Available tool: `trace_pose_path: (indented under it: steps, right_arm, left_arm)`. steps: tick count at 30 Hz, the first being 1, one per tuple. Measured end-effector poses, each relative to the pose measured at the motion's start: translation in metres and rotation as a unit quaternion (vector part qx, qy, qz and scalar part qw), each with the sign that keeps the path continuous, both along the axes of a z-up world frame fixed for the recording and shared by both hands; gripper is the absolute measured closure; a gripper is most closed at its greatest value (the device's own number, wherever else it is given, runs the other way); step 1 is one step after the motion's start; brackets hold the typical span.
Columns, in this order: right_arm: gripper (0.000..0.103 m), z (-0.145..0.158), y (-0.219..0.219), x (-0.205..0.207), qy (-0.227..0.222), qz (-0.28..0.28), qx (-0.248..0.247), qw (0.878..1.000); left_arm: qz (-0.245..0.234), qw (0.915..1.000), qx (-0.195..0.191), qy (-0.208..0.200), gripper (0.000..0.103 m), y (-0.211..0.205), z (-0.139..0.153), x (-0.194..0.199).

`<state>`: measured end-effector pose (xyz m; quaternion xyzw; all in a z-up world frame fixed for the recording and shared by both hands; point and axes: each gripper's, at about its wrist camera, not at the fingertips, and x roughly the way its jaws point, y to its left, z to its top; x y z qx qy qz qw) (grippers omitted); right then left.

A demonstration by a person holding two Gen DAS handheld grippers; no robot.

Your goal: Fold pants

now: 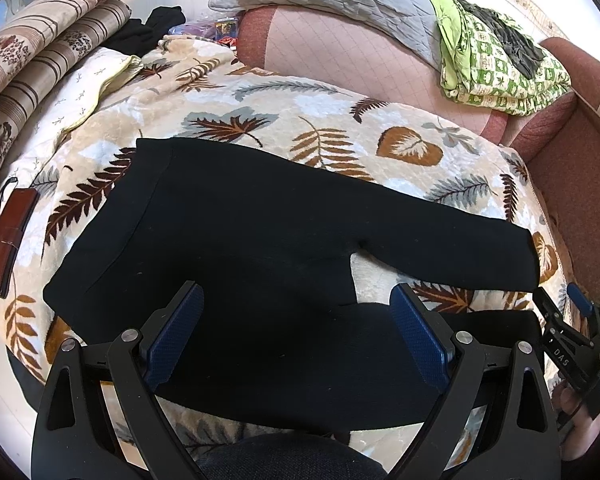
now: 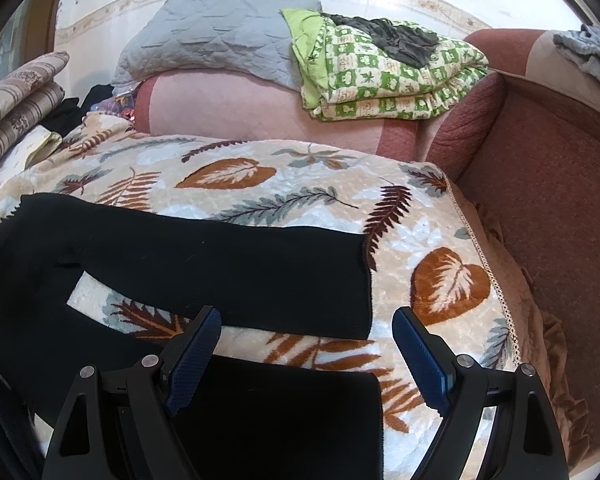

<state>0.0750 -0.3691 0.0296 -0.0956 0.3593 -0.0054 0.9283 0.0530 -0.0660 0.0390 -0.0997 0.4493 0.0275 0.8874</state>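
Observation:
Black pants [image 1: 236, 240] lie spread flat on a leaf-patterned blanket [image 1: 320, 120], waist at the left, two legs running right with a gap between them. My left gripper [image 1: 296, 300] is open and empty, hovering over the hip and near leg. My right gripper [image 2: 306, 322] is open and empty above the near leg's cuff [image 2: 292, 408]; the far leg [image 2: 220, 264] lies just beyond it. The right gripper also shows at the right edge of the left wrist view [image 1: 560, 300].
A brown leather wallet [image 1: 6, 240] lies on the blanket at left. Folded striped bedding [image 1: 40, 48] is stacked far left. A grey quilt [image 2: 220, 36] and a green patterned blanket [image 2: 388, 76] rest on the pink sofa back. The red-brown sofa seat [image 2: 548, 220] lies right.

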Motion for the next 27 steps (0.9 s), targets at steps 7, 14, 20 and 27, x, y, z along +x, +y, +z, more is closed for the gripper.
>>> trace_pose_path:
  steps: [7,14,20,27]
  right_arm:
    - [0.016,0.003,-0.005,-0.001,-0.007,-0.01,0.006,1.0]
    - [0.016,0.003,-0.008,0.001,-0.009,-0.017,0.013,1.0]
    - [0.016,0.003,-0.008,0.001,-0.01,-0.016,0.016,1.0]
    - [0.016,0.008,-0.019,-0.001,-0.016,-0.033,0.033,0.999]
  left_arm:
    - [-0.001,1.0,-0.001,0.0,0.009,0.0,0.0,0.0]
    - [-0.002,1.0,-0.008,-0.002,0.009,0.003,0.004,-0.004]
    - [-0.002,0.9999,-0.013,-0.008,0.009,0.002,0.012,-0.009]
    - [-0.026,0.9948,-0.094,-0.028,0.009,0.02,0.021,-0.016]
